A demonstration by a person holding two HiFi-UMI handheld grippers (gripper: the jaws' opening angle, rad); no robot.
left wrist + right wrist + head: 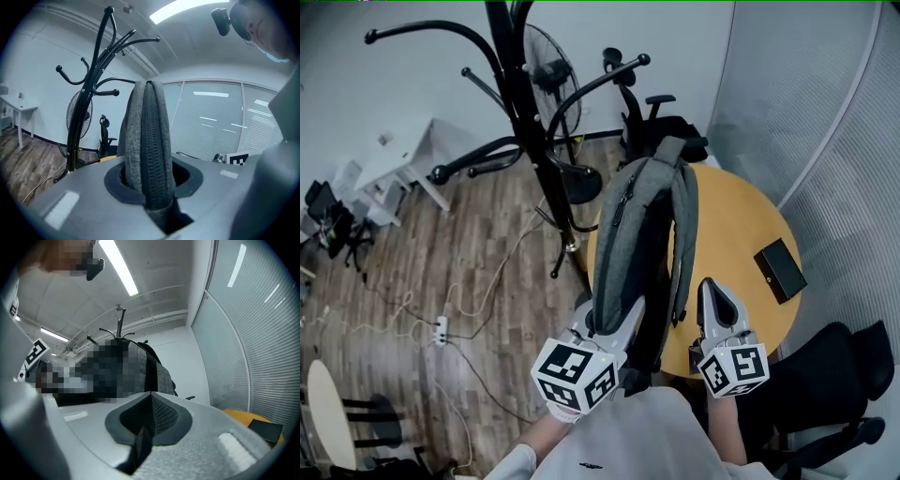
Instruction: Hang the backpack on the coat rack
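The grey backpack (642,234) hangs in the air between my two grippers, upright, its top near the table's far edge. My left gripper (614,323) is shut on a padded grey part of the backpack (147,136), which fills the gap between the jaws. My right gripper (712,291) is beside the pack's right side, and its jaws are closed on a thin black strap (140,446). The black coat rack (520,103) stands to the left beyond the pack, with curved hooks at several heights. The rack (89,108) also shows in the left gripper view, left of the pack.
A round yellow table (741,234) with a black box (780,270) lies under and right of the pack. A standing fan (553,66) and an office chair (652,122) are behind the rack. Another black chair (834,375) is at the right. Cables and a power strip (441,328) lie on the wooden floor.
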